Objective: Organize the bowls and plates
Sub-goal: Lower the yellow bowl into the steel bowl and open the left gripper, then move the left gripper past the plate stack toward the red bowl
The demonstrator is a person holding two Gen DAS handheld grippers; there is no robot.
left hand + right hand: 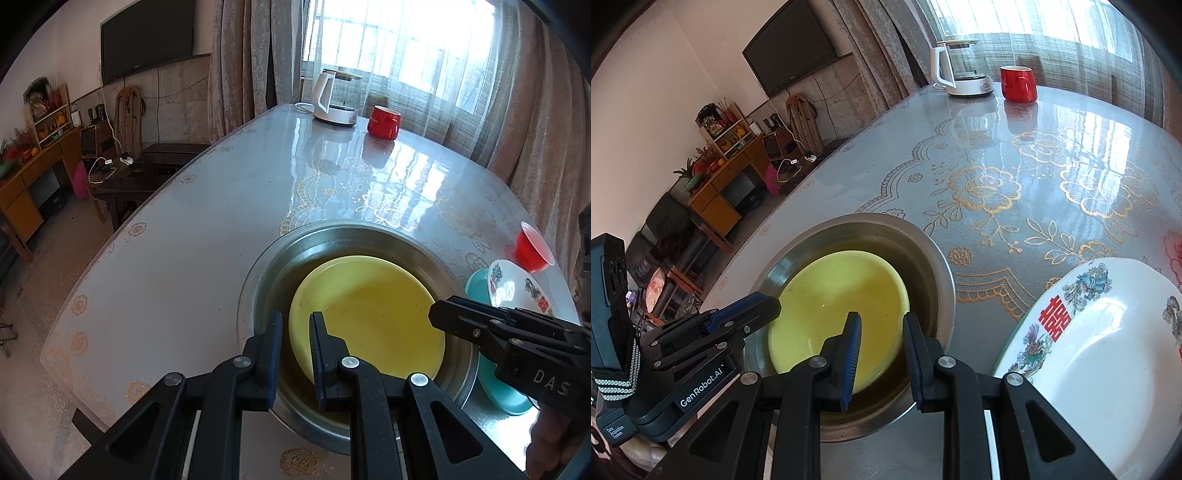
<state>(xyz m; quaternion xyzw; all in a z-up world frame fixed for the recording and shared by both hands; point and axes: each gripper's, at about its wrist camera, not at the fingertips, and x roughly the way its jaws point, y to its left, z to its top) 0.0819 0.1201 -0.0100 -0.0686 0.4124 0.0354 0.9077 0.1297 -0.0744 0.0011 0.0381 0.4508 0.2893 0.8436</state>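
A yellow plate (369,314) lies tilted inside a steel basin (280,258) on the table; both also show in the right wrist view, the plate (838,299) in the basin (934,266). My left gripper (297,332) is open, its fingers straddling the plate's near-left rim. My right gripper (881,328) is open over the plate's right edge and shows from the side in the left view (454,314). A white patterned plate (1108,354) rests on a teal plate (498,391) to the right of the basin.
A red cup (532,247) lies on its side at the table's right edge. A white kettle (334,98) and a red mug (384,122) stand at the far end by the curtained window. The table's left edge drops to the floor.
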